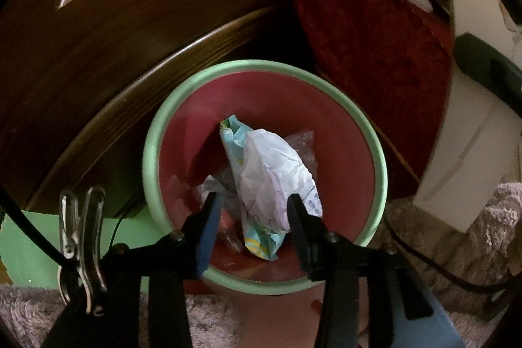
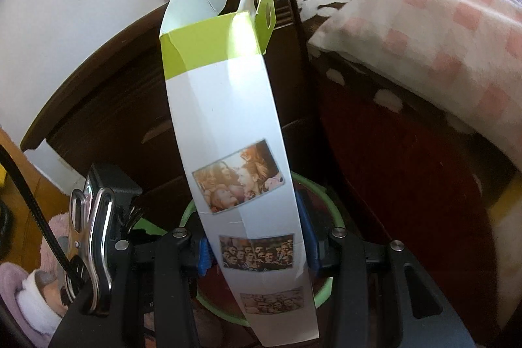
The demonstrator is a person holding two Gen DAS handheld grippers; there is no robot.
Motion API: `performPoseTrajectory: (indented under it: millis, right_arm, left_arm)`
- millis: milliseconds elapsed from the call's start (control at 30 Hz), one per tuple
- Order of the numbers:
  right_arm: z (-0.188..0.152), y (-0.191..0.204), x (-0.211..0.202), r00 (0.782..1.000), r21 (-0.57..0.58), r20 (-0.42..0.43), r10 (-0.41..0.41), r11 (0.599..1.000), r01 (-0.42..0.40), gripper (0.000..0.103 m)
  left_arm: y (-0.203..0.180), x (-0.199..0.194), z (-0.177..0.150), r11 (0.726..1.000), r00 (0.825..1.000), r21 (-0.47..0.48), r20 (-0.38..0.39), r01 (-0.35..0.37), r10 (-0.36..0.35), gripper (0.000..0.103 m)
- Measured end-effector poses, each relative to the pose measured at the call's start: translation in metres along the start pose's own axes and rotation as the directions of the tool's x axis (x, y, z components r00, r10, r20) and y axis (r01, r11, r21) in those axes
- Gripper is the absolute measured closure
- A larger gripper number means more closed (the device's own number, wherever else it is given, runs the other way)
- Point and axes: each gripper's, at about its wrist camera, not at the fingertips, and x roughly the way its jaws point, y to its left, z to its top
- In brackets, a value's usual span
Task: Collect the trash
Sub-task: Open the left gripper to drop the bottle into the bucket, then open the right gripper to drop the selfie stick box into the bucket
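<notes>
A red trash bin with a pale green rim (image 1: 261, 66) stands on the floor; inside lie a crumpled white and light-blue wrapper (image 1: 272, 181) and clear plastic scraps (image 1: 301, 141). My left gripper (image 1: 253, 201) hovers open and empty over the bin's near rim. My right gripper (image 2: 256, 245) is shut on a tall white cardboard box with a lime-green open top and printed photos (image 2: 235, 119), held upright above the same bin's green rim (image 2: 332, 204).
A dark wooden nightstand (image 1: 107, 54) stands left of the bin. A bed with a dark red spotted cover (image 2: 407, 168) and a pink checked pillow (image 2: 440, 31) is at the right. A fluffy lilac rug (image 1: 489, 217) lies by the bin.
</notes>
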Motion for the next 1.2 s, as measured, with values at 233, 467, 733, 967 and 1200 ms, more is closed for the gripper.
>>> performPoseTrajectory:
  millis: [233,467,733,967,1200]
  right_arm:
    - [-0.009,0.002,0.014,1.0,0.07,0.026,0.017,0.997,-0.019,0.059]
    - [-0.02,0.0,0.047,0.998,0.078,-0.058,-0.026,0.996,0.03,0.058]
    - [-0.019,-0.011,0.057,0.995,0.108,-0.089,-0.034,0.993,0.043,0.039]
    - [-0.021,-0.013,0.051,0.996,0.11,-0.087,-0.027,0.993,0.036,0.039]
    - [-0.02,0.003,0.036,0.999,0.068,-0.046,-0.009,0.998,0.012,0.039]
  left_arm:
    - [0.0,-0.003,0.001,1.0,1.0,-0.024,0.021,0.002,-0.002,0.06]
    - [0.006,-0.007,0.001,0.999,0.999,-0.047,0.037,0.004,-0.003,0.06]
    - [0.011,-0.014,-0.001,0.998,0.999,-0.055,0.046,0.01,-0.008,0.06]
    - [0.011,-0.023,-0.003,0.999,0.998,-0.046,0.065,0.007,-0.004,0.06]
    - [-0.004,-0.046,-0.006,1.0,0.994,-0.013,0.106,0.012,-0.011,0.06]
